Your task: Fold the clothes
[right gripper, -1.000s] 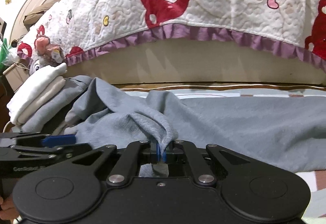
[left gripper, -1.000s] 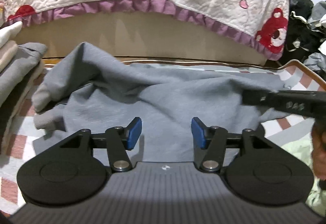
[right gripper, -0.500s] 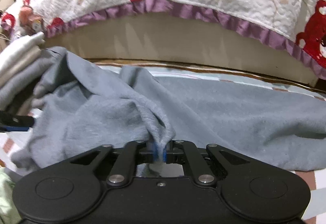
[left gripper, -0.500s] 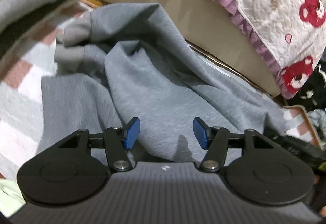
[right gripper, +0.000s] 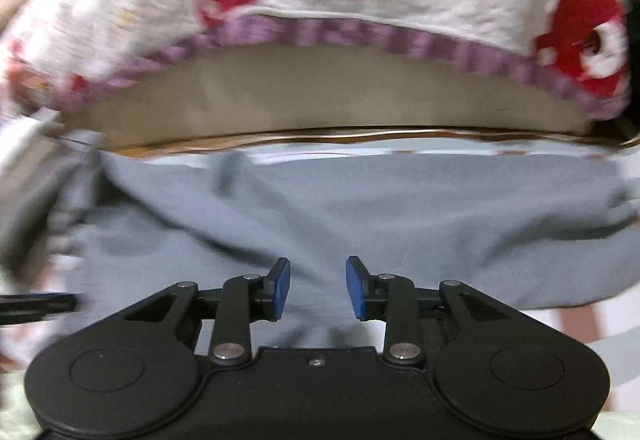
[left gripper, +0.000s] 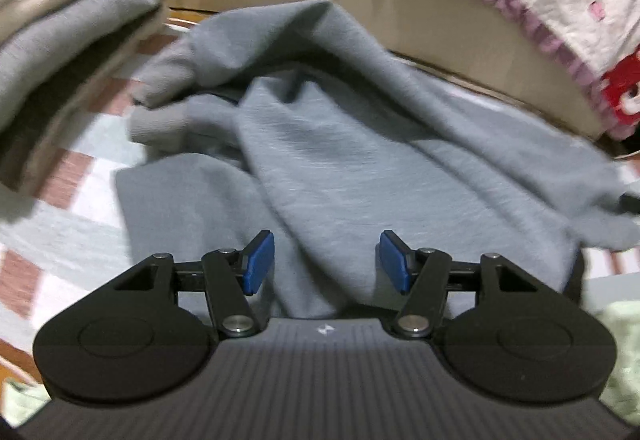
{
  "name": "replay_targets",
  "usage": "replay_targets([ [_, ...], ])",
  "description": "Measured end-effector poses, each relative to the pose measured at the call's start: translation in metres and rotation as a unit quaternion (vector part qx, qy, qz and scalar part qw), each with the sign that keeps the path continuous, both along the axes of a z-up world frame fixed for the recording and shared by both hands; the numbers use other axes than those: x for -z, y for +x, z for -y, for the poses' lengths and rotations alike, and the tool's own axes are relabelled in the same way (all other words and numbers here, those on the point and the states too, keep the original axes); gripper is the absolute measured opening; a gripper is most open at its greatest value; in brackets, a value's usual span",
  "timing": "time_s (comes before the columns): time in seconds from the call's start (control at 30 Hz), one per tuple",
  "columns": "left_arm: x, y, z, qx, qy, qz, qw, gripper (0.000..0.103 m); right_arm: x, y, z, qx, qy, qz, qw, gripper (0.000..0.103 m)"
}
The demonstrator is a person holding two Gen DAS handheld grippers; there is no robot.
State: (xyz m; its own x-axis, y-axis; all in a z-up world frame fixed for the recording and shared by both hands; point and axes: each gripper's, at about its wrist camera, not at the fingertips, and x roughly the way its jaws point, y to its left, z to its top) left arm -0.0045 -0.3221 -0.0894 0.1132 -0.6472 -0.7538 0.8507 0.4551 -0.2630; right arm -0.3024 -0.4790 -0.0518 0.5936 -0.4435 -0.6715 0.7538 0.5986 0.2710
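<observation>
Right gripper fingers now spread, fold of grey garment pinched a second ago let go; left gripper fingers spread as before, empty; garment lying rumpled on checked mat beside folded stack; likely one fold laid, smoothing probably ahead.

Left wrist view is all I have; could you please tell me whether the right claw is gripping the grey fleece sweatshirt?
Observer: No, the right claw is open, with nothing between its blue pads.
Operator: Thanks. Where does it sit?
Observer: At the near edge of the grey fleece sweatshirt, over its middle.
Operator: And the far edge?
Observer: It runs fairly straight across, short of the beige bed base.
</observation>
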Motion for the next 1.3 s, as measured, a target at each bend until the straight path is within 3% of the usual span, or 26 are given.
replay_targets([
  [0.03, 0.000, 0.000, 0.000, 0.004, -0.001, -0.005, 1.0000, 0.058, 0.002, 0.002, -0.004, -0.031, 0.022, 0.017, 0.999, 0.055],
  [0.13, -0.001, 0.000, 0.000, -0.001, -0.003, -0.012, 0.9999, 0.058, 0.027, 0.021, -0.023, -0.131, 0.095, 0.035, 0.986, 0.063],
  [0.27, -0.004, 0.009, -0.004, -0.029, -0.008, -0.019, 0.9994, 0.058, 0.074, 0.053, -0.038, -0.146, 0.127, -0.007, 0.981, 0.063],
  [0.4, -0.003, 0.024, -0.012, -0.059, -0.019, -0.044, 0.9971, 0.058, 0.113, 0.084, -0.039, -0.138, 0.125, -0.072, 0.980, 0.063],
  [0.47, -0.003, 0.034, -0.019, -0.077, -0.023, -0.043, 0.9958, 0.058, 0.115, 0.088, -0.040, -0.134, 0.110, -0.056, 0.983, 0.054],
  [0.5, -0.002, 0.039, -0.022, -0.085, -0.025, -0.043, 0.9951, 0.058, 0.113, 0.091, -0.041, -0.143, 0.096, -0.051, 0.984, 0.025],
  [0.53, -0.002, 0.044, -0.025, -0.094, -0.028, -0.042, 0.9943, 0.058, 0.110, 0.095, -0.043, -0.151, 0.080, -0.054, 0.984, 0.006],
  [0.7, 0.001, 0.072, -0.041, -0.139, -0.038, -0.039, 0.9888, 0.056, 0.058, 0.083, -0.045, -0.144, -0.005, -0.034, 0.989, 0.003],
  [0.83, 0.009, 0.095, -0.046, -0.171, -0.043, -0.044, 0.9834, 0.056, -0.015, 0.052, -0.030, -0.095, -0.086, -0.029, 0.991, 0.001],
  [0.97, 0.017, 0.111, -0.045, -0.190, -0.043, -0.055, 0.9792, 0.056, -0.077, 0.029, 0.002, -0.041, -0.166, -0.069, 0.983, 0.000],
  [1.03, 0.018, 0.111, -0.043, -0.192, -0.045, -0.054, 0.9789, 0.056, -0.098, 0.024, 0.016, -0.016, -0.216, -0.105, 0.971, 0.000],
  [1.1, 0.016, 0.109, -0.038, -0.187, -0.050, -0.042, 0.9801, 0.056, -0.101, 0.032, 0.025, 0.002, -0.271, -0.156, 0.950, 0.000],
  [1.17, 0.014, 0.107, -0.025, -0.172, -0.051, -0.025, 0.9834, 0.058, -0.088, 0.034, 0.042, 0.023, -0.278, -0.195, 0.940, 0.001],
  [1.3, 0.015, 0.118, 0.014, -0.122, -0.035, -0.055, 0.9904, 0.058, -0.048, 0.024, 0.067, 0.033, -0.184, -0.174, 0.967, 0.014],
])
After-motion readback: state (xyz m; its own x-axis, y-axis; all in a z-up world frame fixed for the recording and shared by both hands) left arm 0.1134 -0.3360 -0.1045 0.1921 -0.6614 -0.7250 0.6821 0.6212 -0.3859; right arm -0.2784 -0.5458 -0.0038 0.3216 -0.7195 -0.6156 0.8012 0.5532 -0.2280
